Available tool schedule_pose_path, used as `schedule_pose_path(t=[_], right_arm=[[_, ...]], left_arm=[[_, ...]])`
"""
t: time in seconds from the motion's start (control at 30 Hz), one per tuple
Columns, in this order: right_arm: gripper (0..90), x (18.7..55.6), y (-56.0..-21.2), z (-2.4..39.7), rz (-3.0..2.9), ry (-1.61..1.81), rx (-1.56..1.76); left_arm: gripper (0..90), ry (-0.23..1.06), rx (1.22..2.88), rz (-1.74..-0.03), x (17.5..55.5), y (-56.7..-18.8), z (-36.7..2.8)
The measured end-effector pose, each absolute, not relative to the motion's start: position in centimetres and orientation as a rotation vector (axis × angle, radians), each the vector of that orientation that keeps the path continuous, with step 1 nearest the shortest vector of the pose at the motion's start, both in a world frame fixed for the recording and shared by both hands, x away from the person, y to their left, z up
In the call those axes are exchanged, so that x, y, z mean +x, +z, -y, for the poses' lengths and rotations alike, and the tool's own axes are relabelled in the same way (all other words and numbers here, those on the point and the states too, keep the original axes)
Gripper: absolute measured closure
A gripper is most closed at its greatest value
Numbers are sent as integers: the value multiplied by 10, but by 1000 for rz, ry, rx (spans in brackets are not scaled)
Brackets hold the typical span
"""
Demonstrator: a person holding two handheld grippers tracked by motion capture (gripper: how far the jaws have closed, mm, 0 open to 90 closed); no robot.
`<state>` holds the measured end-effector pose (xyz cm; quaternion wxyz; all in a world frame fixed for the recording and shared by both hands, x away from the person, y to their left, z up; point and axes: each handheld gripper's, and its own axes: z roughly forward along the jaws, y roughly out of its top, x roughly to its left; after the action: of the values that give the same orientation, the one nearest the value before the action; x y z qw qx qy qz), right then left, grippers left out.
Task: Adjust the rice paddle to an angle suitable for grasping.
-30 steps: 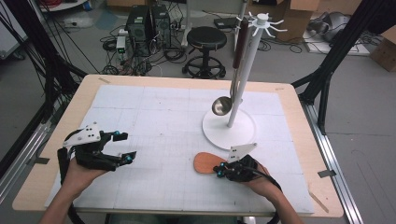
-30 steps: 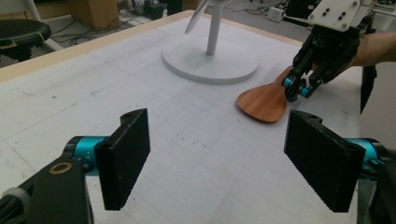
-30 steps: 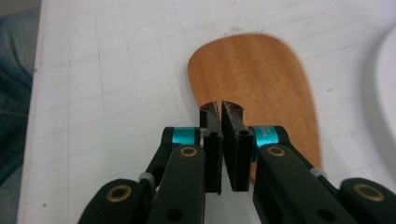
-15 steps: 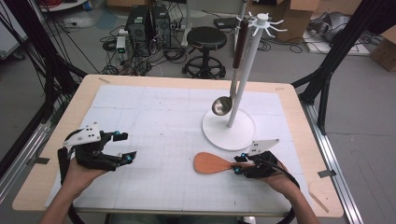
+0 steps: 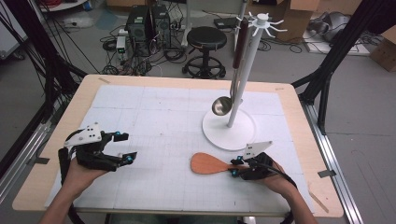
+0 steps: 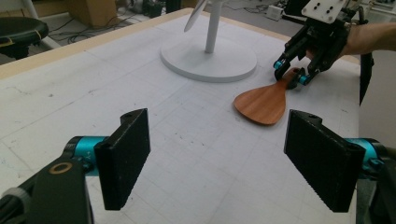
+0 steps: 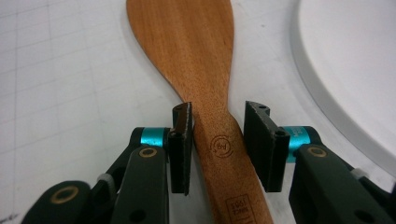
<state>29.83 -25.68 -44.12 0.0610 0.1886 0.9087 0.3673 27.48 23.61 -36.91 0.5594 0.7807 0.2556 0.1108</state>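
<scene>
A wooden rice spoon (image 5: 208,163) lies flat on the white gridded mat (image 5: 154,121), with its blade pointing left. My right gripper (image 5: 235,168) is low at the handle, and its jaws straddle the handle's neck (image 7: 218,140). The left jaw is against the wood and a narrow gap shows at the right jaw, so the gripper is open. My left gripper (image 5: 127,147) hovers wide open at the mat's left side with nothing between its jaws (image 6: 217,161). From the left gripper view the spoon (image 6: 264,100) and the right gripper (image 6: 289,74) are ahead to the right.
A white utensil stand (image 5: 229,128) with a round base rises just behind the spoon, and a metal ladle (image 5: 222,105) hangs from its top hooks. The base edge (image 7: 345,70) is close beside my right gripper. A stool (image 5: 205,39) and cables lie beyond the table.
My right gripper has drawn back to the right along the spoon's handle, uncovering more of it. The spoon and the left gripper have stayed in place.
</scene>
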Motion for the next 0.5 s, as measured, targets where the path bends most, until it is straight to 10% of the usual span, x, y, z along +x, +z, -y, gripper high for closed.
schedule_pose_path(t=[0.5], right_arm=[[649,302,-443,209,-2800,1160,428]], left_arm=[[233,259,1845,-602,275,-370,-235]])
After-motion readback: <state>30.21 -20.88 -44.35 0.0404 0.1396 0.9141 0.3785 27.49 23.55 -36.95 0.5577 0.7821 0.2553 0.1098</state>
